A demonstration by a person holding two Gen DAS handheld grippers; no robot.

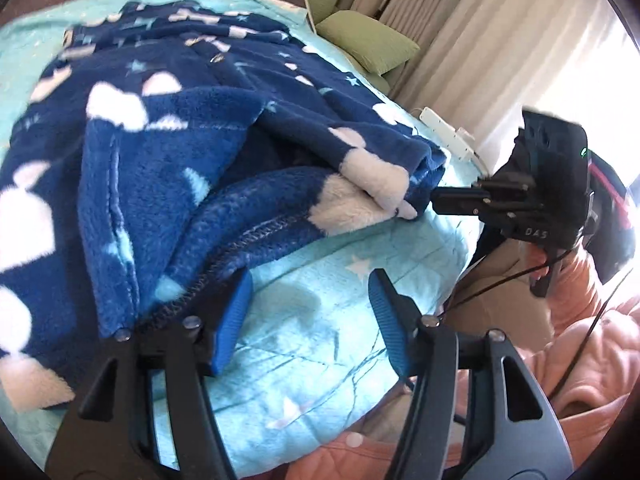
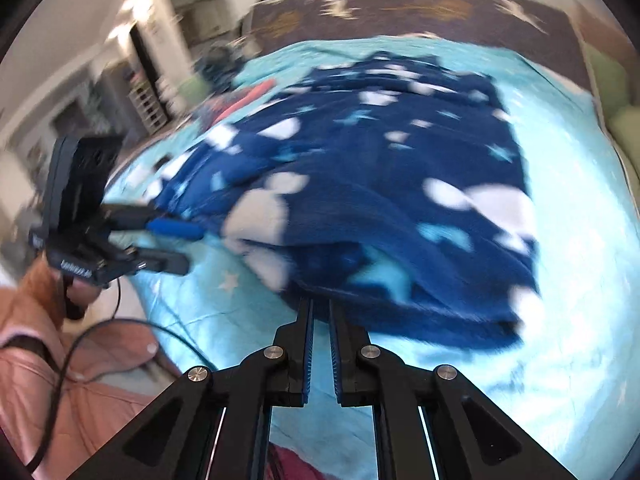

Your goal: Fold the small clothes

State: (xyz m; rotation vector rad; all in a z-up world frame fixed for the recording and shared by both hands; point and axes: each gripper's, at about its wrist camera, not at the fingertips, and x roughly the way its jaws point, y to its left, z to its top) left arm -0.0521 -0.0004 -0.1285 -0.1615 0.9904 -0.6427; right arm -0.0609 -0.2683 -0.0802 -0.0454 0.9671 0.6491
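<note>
Barely started: fleece garment [image 1: 168, 160] lies rumpled on the bed [image 1: 320, 320]; left gripper [image 1: 312, 316] spread, empty; right gripper [image 2: 320, 304] pinching its near hem.

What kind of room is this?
Most likely a bedroom: a blue fleece garment lies on a bed's turquoise bedspread, with green pillows and curtains beside it.

The fleece garment [image 1: 168, 152] is showing a thick, fuzzy navy pile with white plush patches and an overlocked hem. The quilt [image 1: 320, 320] beneath is looking like smooth, matt printed cotton. The left gripper [image 1: 308, 312] is showing ribbed blue rubbery pads [image 1: 234, 316] on matt black plastic, with shiny metal pins.
</note>
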